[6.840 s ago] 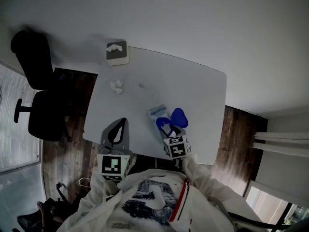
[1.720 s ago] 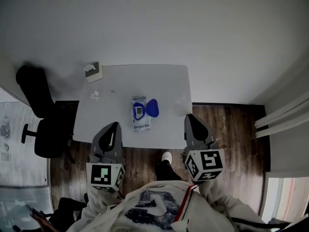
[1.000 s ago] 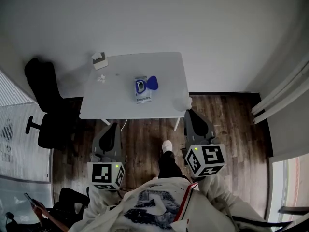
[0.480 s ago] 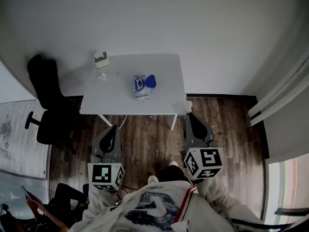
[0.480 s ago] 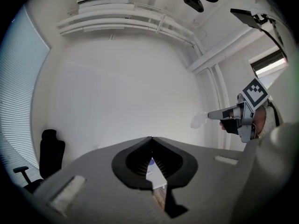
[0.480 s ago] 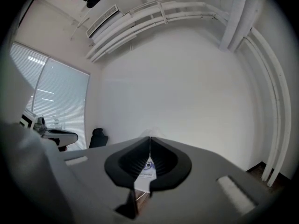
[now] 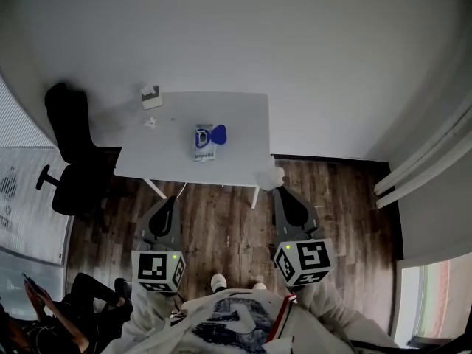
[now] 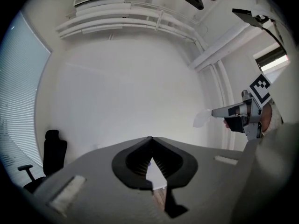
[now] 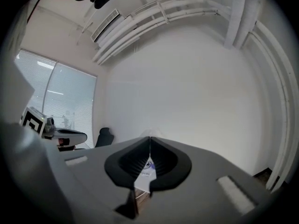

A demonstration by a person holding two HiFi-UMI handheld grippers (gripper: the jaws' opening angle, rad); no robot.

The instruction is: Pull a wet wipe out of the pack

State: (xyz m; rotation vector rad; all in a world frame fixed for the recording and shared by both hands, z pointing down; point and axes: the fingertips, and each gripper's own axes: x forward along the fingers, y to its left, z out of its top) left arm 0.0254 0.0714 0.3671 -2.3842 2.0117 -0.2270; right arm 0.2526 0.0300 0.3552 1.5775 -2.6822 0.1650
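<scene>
Dark wood floor (image 7: 221, 212) filled the lower half of the head view, and a white table (image 7: 243, 124) stood against a pale wall in the upper centre. On the table lay the wet wipe pack (image 7: 203, 144), its blue lid (image 7: 218, 133) flipped open to the right. A crumpled wipe (image 7: 150, 122) and a tissue box (image 7: 150, 96) sat near the table's upper left corner. A black office chair (image 7: 70, 153) stood just left of the table.

Both grippers were over the floor, below the table in the frame. The left gripper (image 7: 171, 200), left of centre, had its jaws pressed together with nothing between them, as its own view showed. The right gripper (image 7: 279, 190), right of centre, was clamped on a white wet wipe (image 7: 269, 175), which stuck out past its tips beside the table's lower right corner. The left gripper view showed the same wipe as a pale flap at those tips, on the right of the frame.

A seated person (image 7: 44, 308) occupied the lower left corner.
</scene>
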